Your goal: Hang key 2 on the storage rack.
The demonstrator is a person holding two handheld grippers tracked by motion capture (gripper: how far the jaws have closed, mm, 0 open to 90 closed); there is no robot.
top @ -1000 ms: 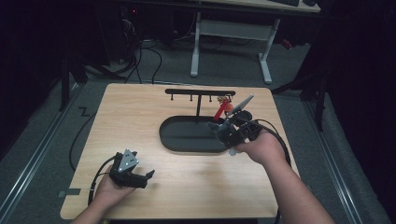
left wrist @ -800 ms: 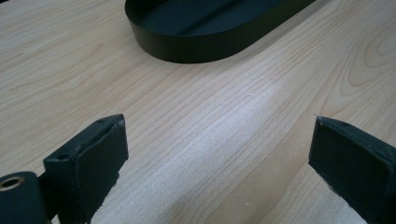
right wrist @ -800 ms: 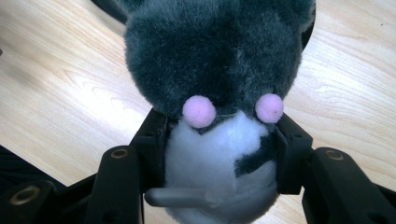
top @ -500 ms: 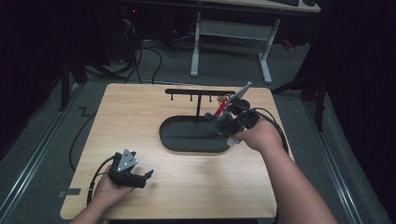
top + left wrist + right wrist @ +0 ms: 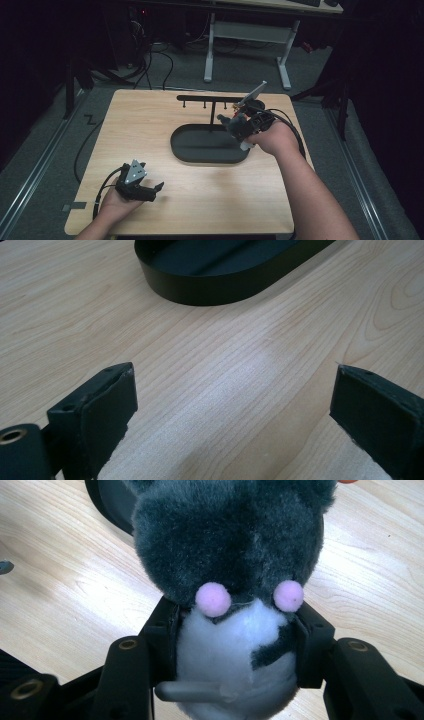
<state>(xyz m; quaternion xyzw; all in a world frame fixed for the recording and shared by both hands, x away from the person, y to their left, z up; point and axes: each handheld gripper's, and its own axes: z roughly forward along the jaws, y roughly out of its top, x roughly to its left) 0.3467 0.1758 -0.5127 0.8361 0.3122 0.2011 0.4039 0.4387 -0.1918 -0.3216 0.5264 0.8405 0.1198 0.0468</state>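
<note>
The right gripper (image 5: 231, 123) pinches a small grey plush toy (image 5: 230, 580) by its white tummy, with one jaw pressing on each side. In the high view the toy (image 5: 235, 122) is up in the air at about 2 o'clock on the table (image 5: 150, 130), just over the far edge of the black tray (image 5: 200, 150) and right by the black hook rack (image 5: 210, 98). I think this is the carrying step. Next, the toy likely needs a slow, careful move to a hook or into the tray before the jaws let go. The left gripper (image 5: 150, 190) rests at about 7 o'clock with its jaws spread wide and nothing between them. The table is pale wood. The room around it is dark, with a grey floor, cables and another desk behind.
</note>
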